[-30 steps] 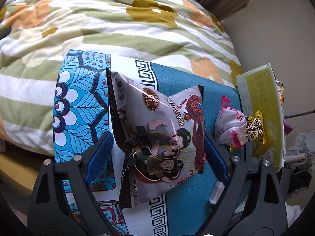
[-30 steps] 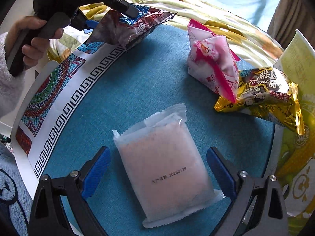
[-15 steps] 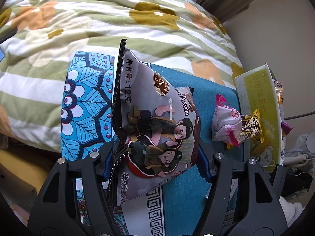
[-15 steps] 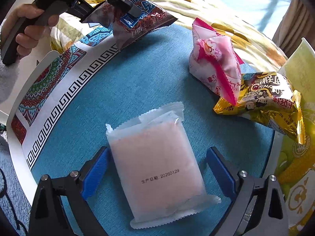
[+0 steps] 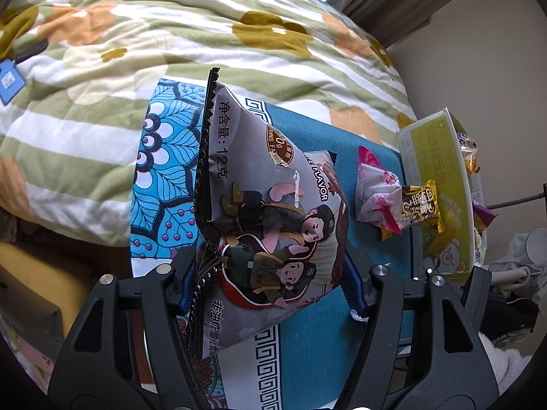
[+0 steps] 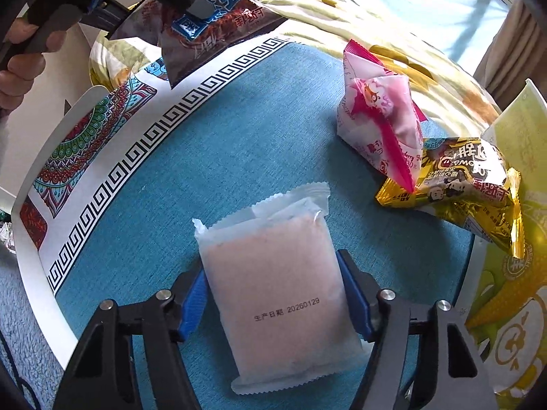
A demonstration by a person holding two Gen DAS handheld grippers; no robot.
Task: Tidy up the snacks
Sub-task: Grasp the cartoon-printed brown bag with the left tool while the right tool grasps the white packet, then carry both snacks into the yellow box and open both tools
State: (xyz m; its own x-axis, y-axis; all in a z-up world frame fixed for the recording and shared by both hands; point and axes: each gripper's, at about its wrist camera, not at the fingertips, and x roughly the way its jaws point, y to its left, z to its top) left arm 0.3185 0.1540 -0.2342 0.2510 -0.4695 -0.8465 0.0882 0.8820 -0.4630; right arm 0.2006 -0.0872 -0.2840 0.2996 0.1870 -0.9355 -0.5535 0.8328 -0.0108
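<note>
A teal mat (image 6: 246,143) w/ a patterned border was spread over a small table beside a bed w/ a flowered quilt (image 5: 171,54); a pink packet (image 6: 379,119) and a gold packet (image 6: 471,184) lay touching near a yellow-green box (image 5: 434,157). The left gripper (image 5: 270,273) was clenched on the grey cartoon snack bag (image 5: 270,212), held clear of the mat. The right gripper (image 6: 277,294) had just been closing on the pale pink pouch (image 6: 277,290) flat on the mat, pads at both long edges; grip was judged best kept mid-pouch and lifted straight, so it wouldn't tilt or slip.

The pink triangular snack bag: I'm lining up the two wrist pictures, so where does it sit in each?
Left wrist: pink triangular bag lies right of centre, on the blue mat.
Right wrist: upper right, same mat.
Shared landmark: the gold snack packet touching it.
</note>
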